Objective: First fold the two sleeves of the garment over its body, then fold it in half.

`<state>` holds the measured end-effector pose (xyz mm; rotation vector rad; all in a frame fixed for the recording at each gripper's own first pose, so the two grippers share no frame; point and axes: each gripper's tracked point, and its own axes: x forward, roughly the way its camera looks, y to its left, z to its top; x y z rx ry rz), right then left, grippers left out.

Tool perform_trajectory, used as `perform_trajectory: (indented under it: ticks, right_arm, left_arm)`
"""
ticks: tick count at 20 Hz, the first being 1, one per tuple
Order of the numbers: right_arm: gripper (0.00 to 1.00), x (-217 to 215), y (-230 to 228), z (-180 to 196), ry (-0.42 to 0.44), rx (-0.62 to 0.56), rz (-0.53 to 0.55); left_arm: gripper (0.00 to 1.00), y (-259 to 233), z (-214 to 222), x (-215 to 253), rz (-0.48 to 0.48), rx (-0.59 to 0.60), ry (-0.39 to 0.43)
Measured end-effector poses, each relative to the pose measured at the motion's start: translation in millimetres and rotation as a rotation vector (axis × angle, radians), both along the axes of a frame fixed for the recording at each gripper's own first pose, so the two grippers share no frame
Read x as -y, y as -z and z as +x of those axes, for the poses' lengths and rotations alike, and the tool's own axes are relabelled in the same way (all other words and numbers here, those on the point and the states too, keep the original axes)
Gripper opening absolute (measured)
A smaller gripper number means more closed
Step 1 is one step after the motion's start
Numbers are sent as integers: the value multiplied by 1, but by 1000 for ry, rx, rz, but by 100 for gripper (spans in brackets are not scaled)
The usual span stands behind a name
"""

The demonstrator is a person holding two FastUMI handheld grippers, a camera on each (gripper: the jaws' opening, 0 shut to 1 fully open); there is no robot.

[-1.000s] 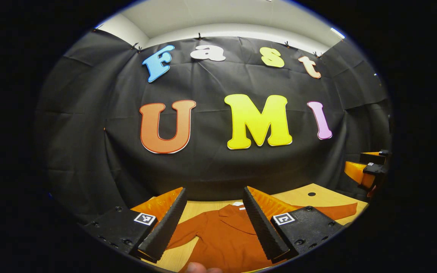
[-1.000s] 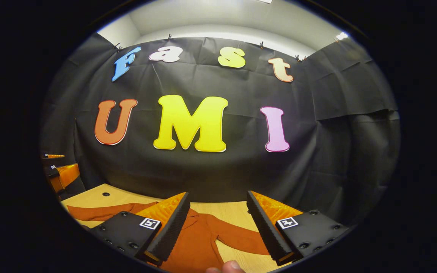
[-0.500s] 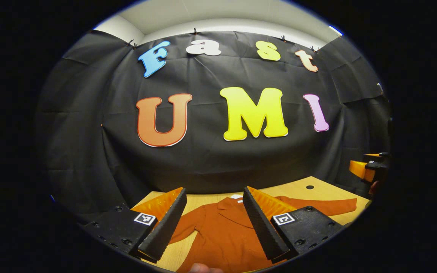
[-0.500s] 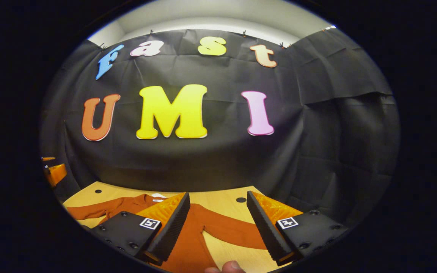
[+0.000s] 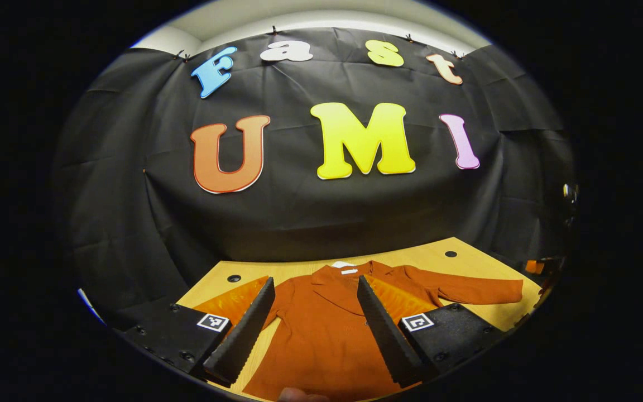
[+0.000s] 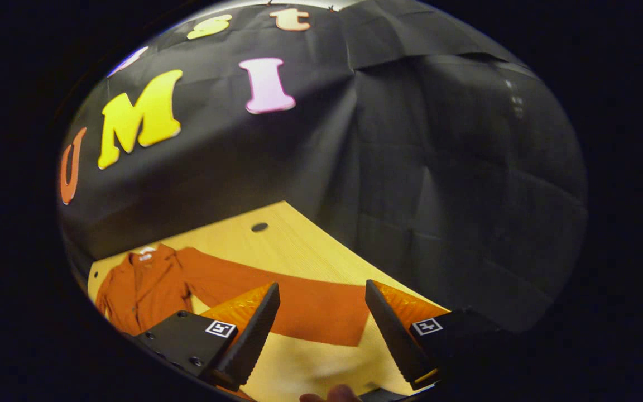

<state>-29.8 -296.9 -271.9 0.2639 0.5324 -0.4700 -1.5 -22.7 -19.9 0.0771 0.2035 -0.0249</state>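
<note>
A rust-orange long-sleeved garment [image 5: 321, 329] lies flat on the wooden table [image 5: 438, 259], collar toward the wall. In the left gripper view my left gripper [image 5: 313, 321] hangs open above its chest, with one sleeve [image 5: 478, 290] stretched out to the right. In the right gripper view my right gripper [image 6: 321, 329] stands open above the cuff end of that outstretched sleeve [image 6: 299, 298]; the garment's body [image 6: 143, 293] lies far to the left. Nothing sits between either pair of fingers.
The table has round cable holes [image 5: 234, 278] [image 5: 451, 254] [image 6: 259, 227] near its back corners. Black cloth closes off the back and sides right behind the table edge. A fingertip [image 6: 335, 393] shows at the bottom of the right gripper view.
Both grippers have tilted down toward the table. The right one has swung rightward, from over the garment's body to over the sleeve's cuff end. Both stay open.
</note>
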Motion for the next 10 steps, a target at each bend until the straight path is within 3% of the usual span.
perform_trajectory:
  ticks: [5, 10]
  right_arm:
    - [98, 0, 71, 14, -65, -148, 16]
    - [99, 1, 97, 17, -65, -209, 57]
  left_arm:
    - [99, -6, -4, 9, 49, -11, -35]
    - [99, -5, -10, 8, 46, -35, -91]
